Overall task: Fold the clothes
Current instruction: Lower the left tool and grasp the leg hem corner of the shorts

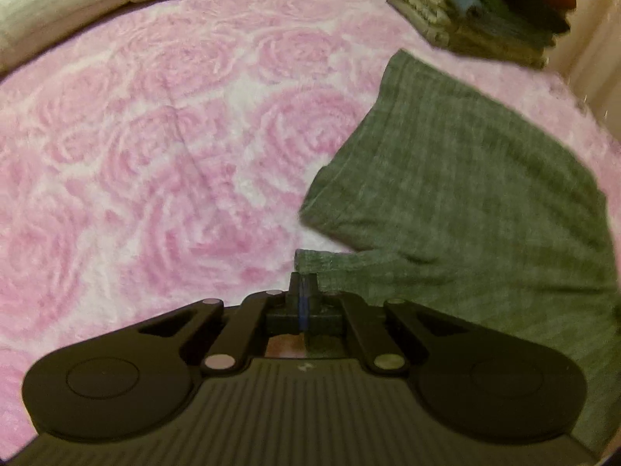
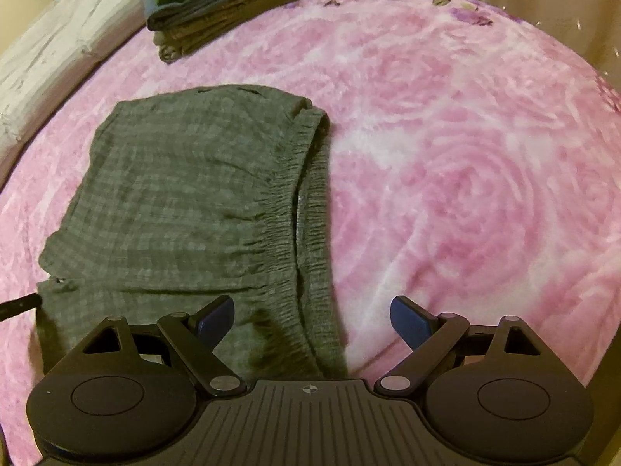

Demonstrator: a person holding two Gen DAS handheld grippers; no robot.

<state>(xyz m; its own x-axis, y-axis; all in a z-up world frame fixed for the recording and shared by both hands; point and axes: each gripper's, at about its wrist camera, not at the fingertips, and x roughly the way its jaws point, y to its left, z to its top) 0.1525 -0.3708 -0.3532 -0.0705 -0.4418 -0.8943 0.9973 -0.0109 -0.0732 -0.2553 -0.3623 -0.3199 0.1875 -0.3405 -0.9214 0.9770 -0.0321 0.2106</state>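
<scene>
Grey shorts point(image 2: 186, 202) below right hand-held gripper point(image 2: 312, 322)

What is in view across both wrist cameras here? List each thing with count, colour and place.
grey-green shorts: one, grey-green, flat on the blanket, elastic waistband toward the right gripper, leg hem at the left gripper.
pile of folded clothes: one, several garments in olive, grey, green and black, at the far end of the blanket, beyond the shorts.
blanket: one, pink and white rose pattern, under everything.
pillows: pale, count unclear, along the blanket's far edge.
left gripper: black with blue pads, shut on the hem.
right gripper: black with blue pads, open over the waistband end.
</scene>
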